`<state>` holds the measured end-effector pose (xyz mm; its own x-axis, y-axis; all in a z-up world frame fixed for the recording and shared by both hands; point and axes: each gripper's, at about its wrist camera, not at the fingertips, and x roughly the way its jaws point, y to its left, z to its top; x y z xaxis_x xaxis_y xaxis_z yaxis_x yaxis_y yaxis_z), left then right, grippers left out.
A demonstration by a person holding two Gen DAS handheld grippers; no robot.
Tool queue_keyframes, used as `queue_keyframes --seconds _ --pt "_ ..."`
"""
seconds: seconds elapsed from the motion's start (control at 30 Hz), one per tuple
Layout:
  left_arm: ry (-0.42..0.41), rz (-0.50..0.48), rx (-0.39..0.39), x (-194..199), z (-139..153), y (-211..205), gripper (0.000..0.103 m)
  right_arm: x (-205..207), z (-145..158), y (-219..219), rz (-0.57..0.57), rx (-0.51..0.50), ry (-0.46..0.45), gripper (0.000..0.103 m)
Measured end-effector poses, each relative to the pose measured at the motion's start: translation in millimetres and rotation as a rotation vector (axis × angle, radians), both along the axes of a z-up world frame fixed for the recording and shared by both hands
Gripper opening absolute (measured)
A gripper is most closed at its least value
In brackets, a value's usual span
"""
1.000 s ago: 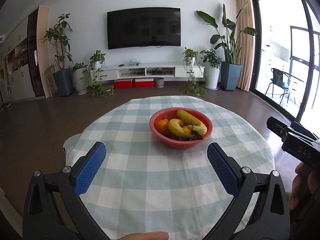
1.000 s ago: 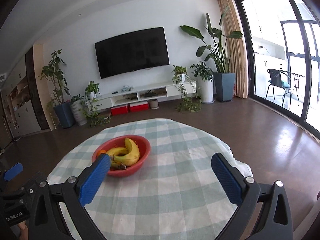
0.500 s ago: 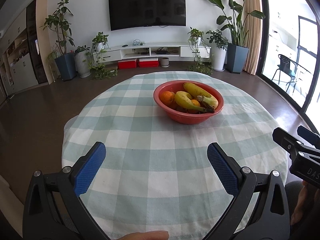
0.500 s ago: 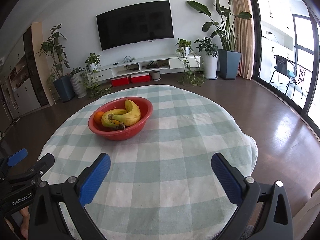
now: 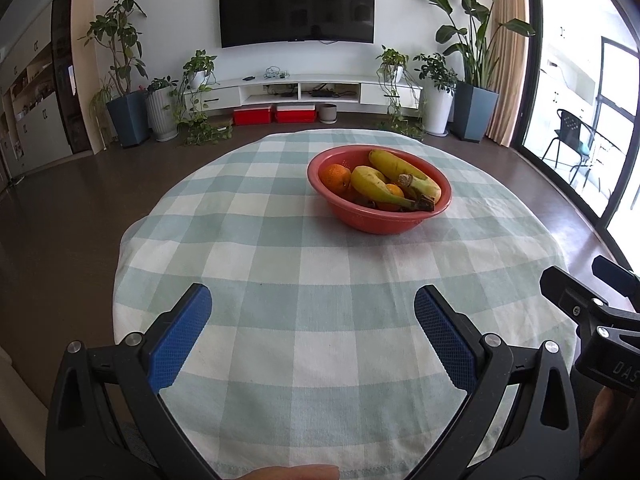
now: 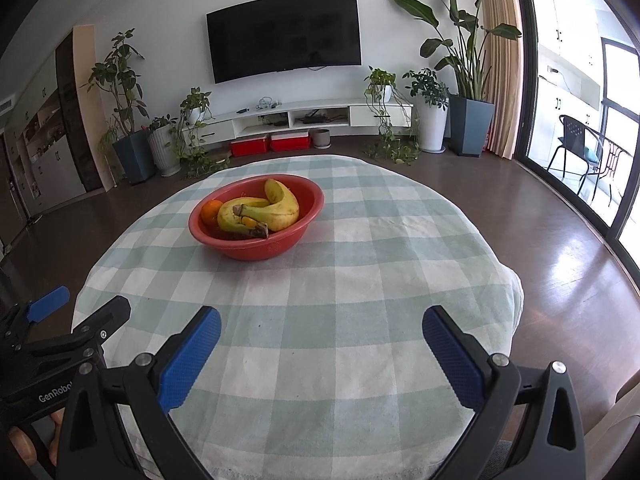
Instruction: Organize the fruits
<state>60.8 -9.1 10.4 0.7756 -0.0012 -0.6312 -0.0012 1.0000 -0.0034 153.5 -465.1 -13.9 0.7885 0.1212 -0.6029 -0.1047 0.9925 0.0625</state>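
A red bowl (image 5: pixel 376 222) stands on a round table with a green-and-white checked cloth (image 5: pixel 280 248). It holds two yellow bananas (image 5: pixel 396 168) and oranges (image 5: pixel 335 174). In the right wrist view the bowl (image 6: pixel 248 250) is left of centre, with bananas (image 6: pixel 280 208) and an orange (image 6: pixel 210 211). My left gripper (image 5: pixel 313 304) is open and empty over the near part of the table. My right gripper (image 6: pixel 321 326) is open and empty, also near the front edge. Each gripper shows at the edge of the other's view.
Dark floor surrounds the table. A TV (image 5: pixel 296 6), a low white cabinet (image 5: pixel 304 90) and several potted plants (image 5: pixel 124 92) line the far wall. Glass doors (image 5: pixel 580 92) and a chair (image 6: pixel 580 148) are at the right.
Both grippers have tilted downward and moved forward over the table, so the bowl and cloth sit higher and larger in view. Both grippers stay open.
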Motion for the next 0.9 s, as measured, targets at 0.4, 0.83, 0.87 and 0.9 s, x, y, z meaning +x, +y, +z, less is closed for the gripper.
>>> queue_keyframes --seconds 0.4,0.83,0.87,0.9 --pt "-0.004 -0.005 0.001 -2 -3 -1 0.103 0 0 1 0.0 -0.001 0.001 0.103" --pt "0.004 -0.022 0.002 -6 -2 -10 0.103 0 1 0 0.0 -0.002 0.002 0.103" --pt "0.004 -0.023 0.002 -6 -2 -11 0.103 0 1 0 0.0 -0.002 0.002 0.103" --pt "0.005 -0.022 0.001 -6 -2 -10 0.103 0 1 0 0.0 -0.001 0.002 0.103"
